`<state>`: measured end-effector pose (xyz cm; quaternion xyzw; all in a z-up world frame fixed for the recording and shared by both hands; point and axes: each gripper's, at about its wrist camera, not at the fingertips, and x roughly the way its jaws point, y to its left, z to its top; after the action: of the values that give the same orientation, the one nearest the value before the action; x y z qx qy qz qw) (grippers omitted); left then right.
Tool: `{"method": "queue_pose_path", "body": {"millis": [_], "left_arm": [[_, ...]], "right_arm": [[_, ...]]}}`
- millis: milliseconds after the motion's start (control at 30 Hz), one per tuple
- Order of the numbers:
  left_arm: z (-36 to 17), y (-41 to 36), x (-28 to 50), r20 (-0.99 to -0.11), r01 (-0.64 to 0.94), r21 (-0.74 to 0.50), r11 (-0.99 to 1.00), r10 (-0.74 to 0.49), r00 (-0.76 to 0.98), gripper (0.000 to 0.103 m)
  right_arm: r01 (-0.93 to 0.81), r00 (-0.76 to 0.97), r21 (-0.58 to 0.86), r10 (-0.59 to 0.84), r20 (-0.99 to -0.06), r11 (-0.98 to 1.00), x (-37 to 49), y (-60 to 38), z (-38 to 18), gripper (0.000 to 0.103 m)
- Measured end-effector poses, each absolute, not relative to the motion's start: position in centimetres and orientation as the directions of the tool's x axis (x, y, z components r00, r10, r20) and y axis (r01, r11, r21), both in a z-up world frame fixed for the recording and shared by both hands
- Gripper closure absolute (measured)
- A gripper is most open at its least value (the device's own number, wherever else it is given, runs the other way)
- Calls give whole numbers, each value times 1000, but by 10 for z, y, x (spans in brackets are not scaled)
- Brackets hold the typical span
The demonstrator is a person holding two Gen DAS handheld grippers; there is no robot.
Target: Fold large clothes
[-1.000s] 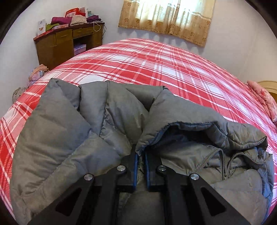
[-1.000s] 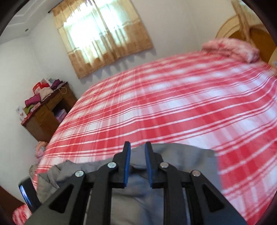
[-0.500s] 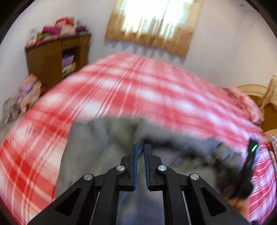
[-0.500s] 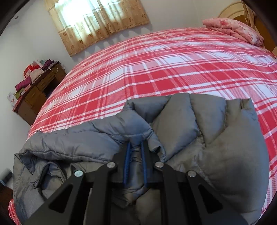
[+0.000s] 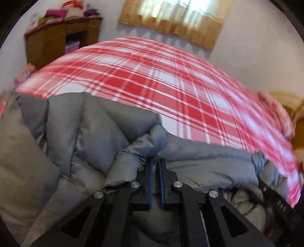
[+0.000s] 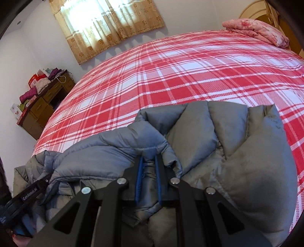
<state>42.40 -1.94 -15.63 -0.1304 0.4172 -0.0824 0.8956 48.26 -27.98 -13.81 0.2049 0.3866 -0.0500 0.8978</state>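
A grey puffer jacket (image 5: 91,129) lies bunched at the near edge of the red plaid bed (image 5: 152,79). My left gripper (image 5: 155,165) is shut on a fold of the jacket's edge. In the right wrist view the jacket (image 6: 237,152) fills the foreground, and my right gripper (image 6: 149,161) is shut on another fold of its bluish-grey edge. The left gripper's body (image 6: 28,191) shows at the lower left of the right wrist view. The right gripper's body (image 5: 275,199) shows at the lower right of the left wrist view.
A wooden desk (image 6: 43,104) piled with clothes stands by the wall at the left. A curtained window (image 6: 106,24) is behind the bed. A folded pink blanket (image 6: 256,32) lies at the far right by the headboard (image 6: 260,11).
Both grippers swung with the jacket held. The left view was blurred half a second ago and now sits lower over the bunched jacket. The right gripper came down onto the jacket from above.
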Motion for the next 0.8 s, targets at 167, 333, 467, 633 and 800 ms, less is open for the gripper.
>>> {"method": "queue_pose_path", "body": {"millis": [167,333,467,633,800], "left_arm": [[-159,-23,426,-723,42,-282,959,-241,647,96],[-160,-20,430,-711,41,-318,947,-267,650,96],[-160,-21,430,-710,42,-312,949,-262,653,96],[-160,-17,430,-701,43,-341,939,-284,655,97],[-160,-15,429,-695,43,-360,932,-299,654,97]], "right_arm": [[236,658,341,109,-745,910,486,-282,-135,89],[169,637,282,114,-763,944,482,-279,-134,89],[152,639,262,108,-762,953,482,-277,-136,89],[97,635,213,104,-766,972,478,-278,-135,89],[133,624,185,63,-779,974,479,-271,-127,88]]}}
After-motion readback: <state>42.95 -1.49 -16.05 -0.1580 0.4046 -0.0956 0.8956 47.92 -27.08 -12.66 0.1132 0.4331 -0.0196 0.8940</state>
